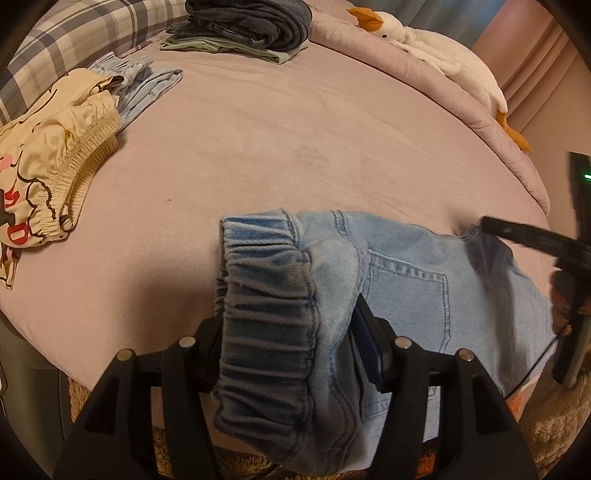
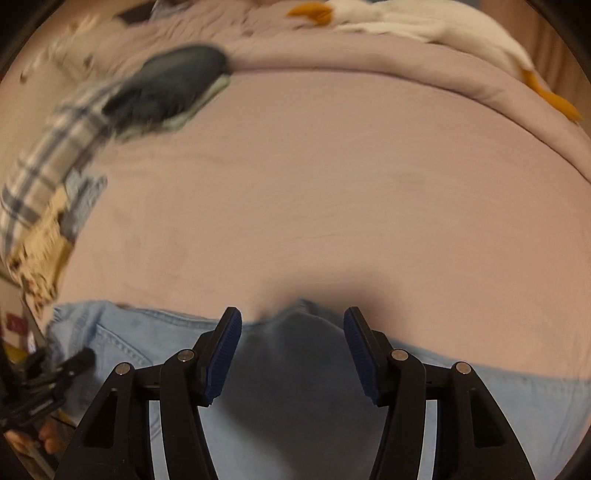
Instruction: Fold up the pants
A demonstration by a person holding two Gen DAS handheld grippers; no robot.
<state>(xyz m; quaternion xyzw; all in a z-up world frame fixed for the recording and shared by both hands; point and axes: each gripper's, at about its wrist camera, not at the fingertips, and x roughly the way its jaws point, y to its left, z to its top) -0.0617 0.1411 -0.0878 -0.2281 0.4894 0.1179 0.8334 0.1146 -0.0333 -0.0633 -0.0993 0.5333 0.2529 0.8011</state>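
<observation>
Light blue denim pants [image 1: 406,280] lie across the near edge of a mauve bed [image 1: 295,147]. My left gripper [image 1: 291,332] has the elastic waistband [image 1: 266,314] bunched between its jaws, which stand wide apart, the left pad hidden by cloth. My right gripper [image 2: 291,332] is open, its blue pads either side of a raised fold in the pants [image 2: 295,369]. It also shows in the left wrist view [image 1: 517,232], at the pants' far edge. The right wrist view is blurred by motion.
A cream printed garment [image 1: 55,177] and pale jeans [image 1: 144,88] lie at the left. A stack of dark folded clothes [image 1: 243,26] sits at the back, by a plaid pillow [image 1: 74,44]. A white plush goose [image 1: 443,55] lies along the rolled blanket.
</observation>
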